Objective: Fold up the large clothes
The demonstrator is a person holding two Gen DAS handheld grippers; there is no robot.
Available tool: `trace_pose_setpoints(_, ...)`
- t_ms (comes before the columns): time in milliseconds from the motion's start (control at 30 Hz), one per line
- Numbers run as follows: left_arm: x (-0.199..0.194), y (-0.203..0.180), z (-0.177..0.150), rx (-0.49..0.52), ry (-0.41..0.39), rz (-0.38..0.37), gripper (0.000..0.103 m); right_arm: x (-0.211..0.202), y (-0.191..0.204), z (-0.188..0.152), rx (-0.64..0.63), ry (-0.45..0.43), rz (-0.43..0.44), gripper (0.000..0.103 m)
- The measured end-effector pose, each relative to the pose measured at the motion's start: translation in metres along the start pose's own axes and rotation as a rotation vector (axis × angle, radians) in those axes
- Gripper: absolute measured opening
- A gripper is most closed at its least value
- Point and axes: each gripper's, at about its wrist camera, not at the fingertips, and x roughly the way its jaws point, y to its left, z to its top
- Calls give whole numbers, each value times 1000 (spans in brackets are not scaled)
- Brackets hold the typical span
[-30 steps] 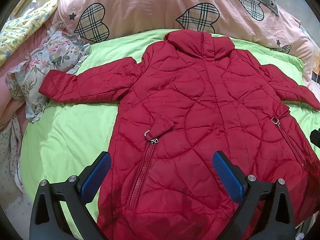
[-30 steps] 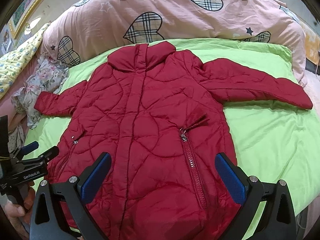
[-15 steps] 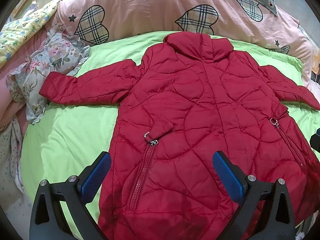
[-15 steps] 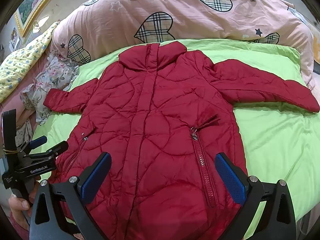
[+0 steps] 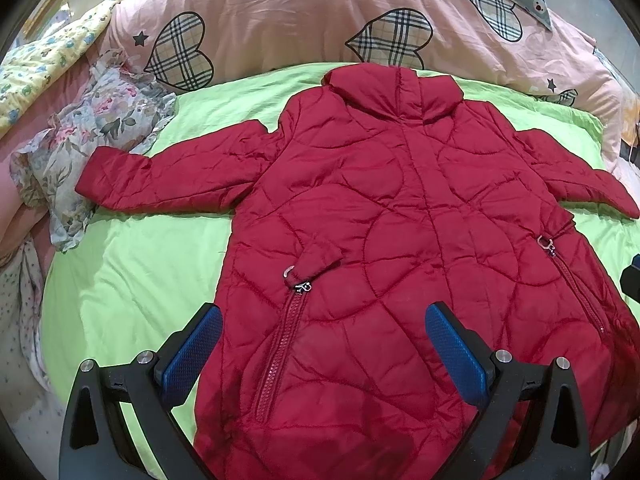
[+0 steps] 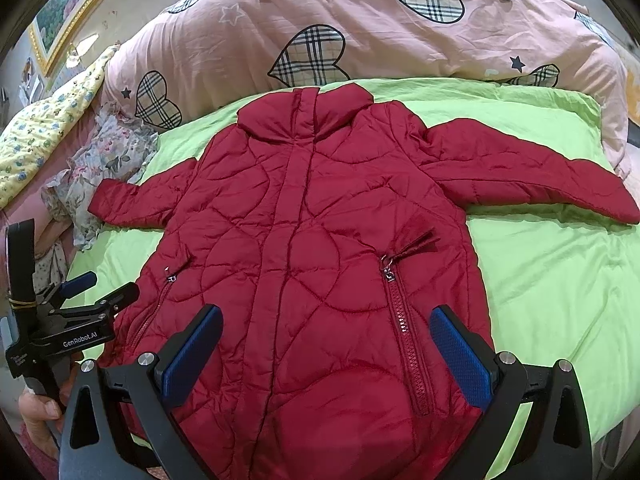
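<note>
A red quilted coat (image 5: 400,240) lies flat and face up on a green sheet (image 5: 132,272), collar toward the far pillows, both sleeves spread out sideways. It also shows in the right wrist view (image 6: 312,248). My left gripper (image 5: 324,348) is open and empty, hovering above the coat's lower left part near the left pocket zipper (image 5: 280,344). My right gripper (image 6: 328,348) is open and empty above the coat's lower middle, near the right pocket zipper (image 6: 404,328). The left gripper also shows in the right wrist view (image 6: 100,292), held by a hand beside the coat's left hem.
A pink quilt with plaid hearts (image 5: 280,20) is bunched behind the coat. A floral garment (image 5: 92,140) lies by the left sleeve's cuff. A yellow flowered cloth (image 6: 44,128) lies at far left. The bed's near edge is just below both grippers.
Both grippers have drifted slightly; the coat sits a little lower in both views and more to the right in the right wrist view. The coat itself has not moved.
</note>
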Motion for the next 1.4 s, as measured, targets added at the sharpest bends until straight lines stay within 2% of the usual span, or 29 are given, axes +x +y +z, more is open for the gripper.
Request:
trace_pose_setpoints(167,4,0,3,-12,9,-41,102,-1,-11,4,24,-3,24,103)
trace_pose_setpoints(300,13,9,7,-39,47,-92,102,-5,-34,8,72,-14,28,103)
trace_pose_setpoints(433,23,18,12,-58,79,-107,102,-8,-77,15,160,-32,8,102)
trace_pose_setpoints(567,31,18,16,-59,74,-96,102,-10,-126,21,271,-71,-6,102)
trace_pose_setpoints(767,40,13,21,-62,65,-115,102,-11,-207,27,421,-150,-90,97)
trace_pose_setpoints(867,44,10,24,-62,64,-128,102,-4,-253,26,510,-187,-122,91)
trace_pose_setpoints(967,47,7,26,-60,66,-132,102,9,-286,23,592,-201,-143,80)
trace_pose_setpoints(1100,52,2,28,-51,72,-124,102,26,-334,21,698,-223,-182,60)
trace_pose_setpoints(1200,57,0,30,-48,81,-118,102,35,-363,25,757,-244,-205,55)
trace_pose_setpoints(1300,63,-3,31,-50,95,-116,102,44,-386,30,812,-269,-202,44)
trace_pose_setpoints(1367,67,-4,31,-47,105,-112,102,51,-398,31,852,-286,-171,42)
trace_pose_setpoints(1400,69,-4,31,-44,111,-109,102,53,-401,33,862,-297,-170,35)
